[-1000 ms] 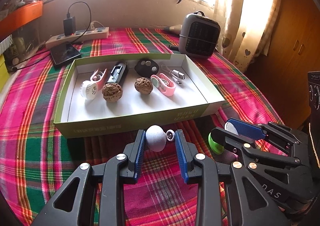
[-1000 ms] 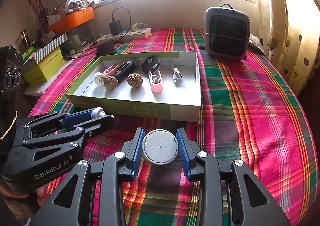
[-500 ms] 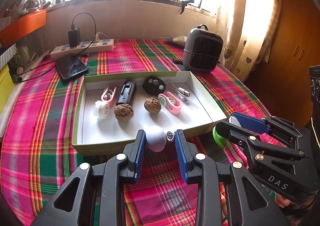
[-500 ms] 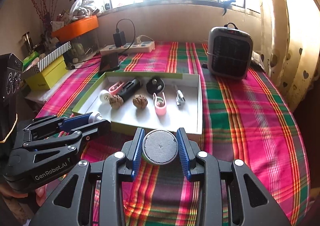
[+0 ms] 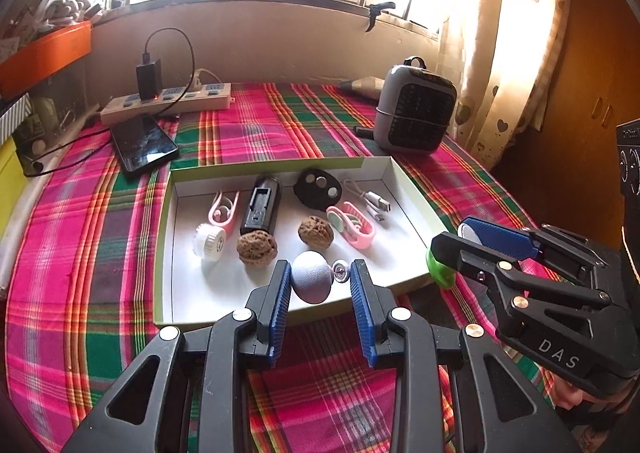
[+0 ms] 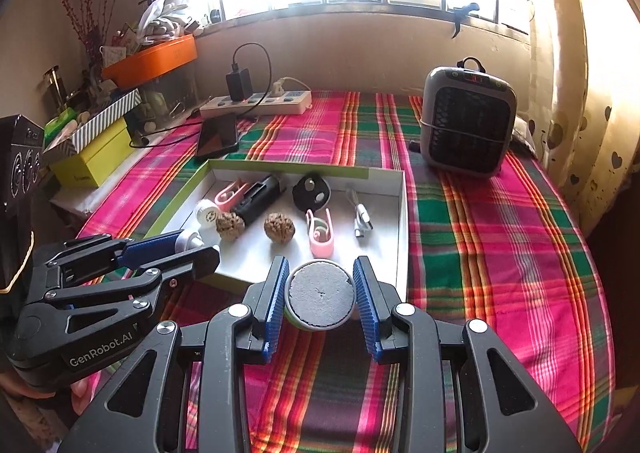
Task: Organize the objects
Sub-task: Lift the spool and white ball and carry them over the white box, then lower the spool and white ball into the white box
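Observation:
My left gripper is shut on a small white ball with a metal pin, held above the near edge of the shallow white box. My right gripper is shut on a round green-rimmed disc with a grey face, just before the box's near right corner. The box holds two walnuts, pink clips, a black holder, a black key fob, a white round piece and a USB cable.
A plaid cloth covers the table. A grey heater stands at the back right. A power strip and a phone lie at the back left. Yellow and orange boxes stand at the left.
Both grippers have risen and moved forward with their loads. The white ball now hangs over the box's near edge, and the disc is closer to the box's near right corner.

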{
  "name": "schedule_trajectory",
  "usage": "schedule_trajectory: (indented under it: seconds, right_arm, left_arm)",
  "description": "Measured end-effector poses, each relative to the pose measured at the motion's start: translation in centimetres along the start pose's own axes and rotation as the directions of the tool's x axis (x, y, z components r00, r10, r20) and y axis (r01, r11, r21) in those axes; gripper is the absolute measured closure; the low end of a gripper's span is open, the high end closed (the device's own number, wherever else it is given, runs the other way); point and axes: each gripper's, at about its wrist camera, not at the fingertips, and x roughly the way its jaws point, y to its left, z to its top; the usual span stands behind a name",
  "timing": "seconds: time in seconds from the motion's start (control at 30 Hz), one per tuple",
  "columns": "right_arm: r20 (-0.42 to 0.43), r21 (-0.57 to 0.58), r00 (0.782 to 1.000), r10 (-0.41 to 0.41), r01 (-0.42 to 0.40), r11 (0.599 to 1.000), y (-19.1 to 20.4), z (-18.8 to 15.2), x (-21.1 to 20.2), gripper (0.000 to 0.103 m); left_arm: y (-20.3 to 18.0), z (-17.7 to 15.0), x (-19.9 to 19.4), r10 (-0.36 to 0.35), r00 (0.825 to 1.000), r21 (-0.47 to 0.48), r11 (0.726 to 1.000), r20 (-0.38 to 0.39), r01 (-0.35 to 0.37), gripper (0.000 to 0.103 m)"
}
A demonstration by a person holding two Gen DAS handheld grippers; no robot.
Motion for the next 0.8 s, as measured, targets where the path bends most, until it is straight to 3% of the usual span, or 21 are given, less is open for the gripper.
schedule_trajectory:
  seconds: [0.8]
  right_arm:
    - [-0.074, 0.033, 0.997, -0.017, 0.019, 0.999, -2.9, 2.2, 6.4, 0.068]
  left_arm:
    - [-0.1, 2.5, 6.6, 0.014, 0.998, -0.005, 1.0, -0.057, -0.014, 0.075]
